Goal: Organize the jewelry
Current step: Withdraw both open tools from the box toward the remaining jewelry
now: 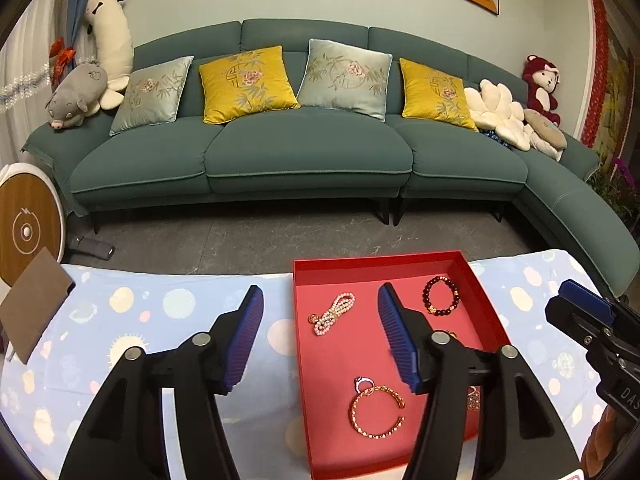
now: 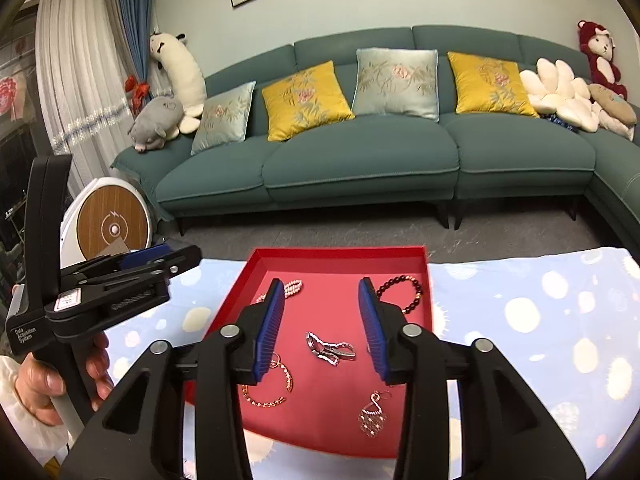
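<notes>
So the shallow red cardboard tray (image 2: 428, 280) sits on the blue cloth with pastel dots (image 1: 168, 304), and all the jewelry lies loose inside it. The right gripper (image 2: 322, 328) hangs spread wide over the tray holding nothing; the silver wavy clip (image 2: 328, 349) lies right between its blue pads, and the rose-gold dangly earring (image 2: 372, 414) is nearer the camera. The left gripper (image 1: 320, 340) is released too, straddling the tray's left wall, with the pink pearl strand (image 1: 334, 313) and rose-gold open bangle (image 1: 376, 412) between its fingers. The dark beaded bracelet (image 1: 441, 295) lies toward the far right corner.
</notes>
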Demonstrator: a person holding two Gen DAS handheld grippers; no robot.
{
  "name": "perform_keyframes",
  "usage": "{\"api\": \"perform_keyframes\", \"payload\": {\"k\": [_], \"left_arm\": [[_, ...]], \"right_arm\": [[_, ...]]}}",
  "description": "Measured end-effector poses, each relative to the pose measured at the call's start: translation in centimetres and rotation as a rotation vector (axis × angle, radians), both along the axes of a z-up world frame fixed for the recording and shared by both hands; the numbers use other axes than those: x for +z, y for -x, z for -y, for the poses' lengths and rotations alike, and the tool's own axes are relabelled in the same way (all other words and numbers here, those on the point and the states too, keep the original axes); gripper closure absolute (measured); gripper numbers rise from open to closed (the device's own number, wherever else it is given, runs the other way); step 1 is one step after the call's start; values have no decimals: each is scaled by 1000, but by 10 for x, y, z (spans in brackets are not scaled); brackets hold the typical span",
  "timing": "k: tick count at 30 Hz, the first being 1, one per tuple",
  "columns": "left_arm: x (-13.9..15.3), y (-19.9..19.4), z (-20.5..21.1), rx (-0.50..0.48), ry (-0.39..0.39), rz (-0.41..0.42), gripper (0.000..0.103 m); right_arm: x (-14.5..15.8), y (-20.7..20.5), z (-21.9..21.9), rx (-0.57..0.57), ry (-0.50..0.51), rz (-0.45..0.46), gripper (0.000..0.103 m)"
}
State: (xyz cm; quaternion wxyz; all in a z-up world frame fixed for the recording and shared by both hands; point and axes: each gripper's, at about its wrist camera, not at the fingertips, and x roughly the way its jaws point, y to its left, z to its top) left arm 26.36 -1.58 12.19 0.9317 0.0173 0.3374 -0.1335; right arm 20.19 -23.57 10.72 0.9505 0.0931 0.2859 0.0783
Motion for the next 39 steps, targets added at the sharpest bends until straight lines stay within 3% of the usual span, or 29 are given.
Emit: {"api": "perform_keyframes", "payload": {"k": [5,9,14,17,20,24,28,39], "left_arm": [[5,-2,4,-29,-11,-37,42],[-15,-20,14,-48,13,-190,39],[-41,-39,18,-75,112,-377,39],[-52,-50,15,-122,227,-520,39],[-60,-52,11,-113,294,-579,39],[-59,-46,4,-88,291,-560,39],[-51,-34,-1,-70,232,-507,39],[-5,44,-30,-66,67,-220,39]], "right_arm": [[11,18,0,-25,38,15,56],[3,24,-1,-17,36,-21,56],[-12,22,0,-7,46,-64,56],[-19,20,1,-4,49,-79,56],[-23,21,0,3,45,-85,56],[-25,21,-4,19,46,-86,56],[-27,23,-5,23,46,-92,56],[-25,70,-12,53,18,-106,56]]}}
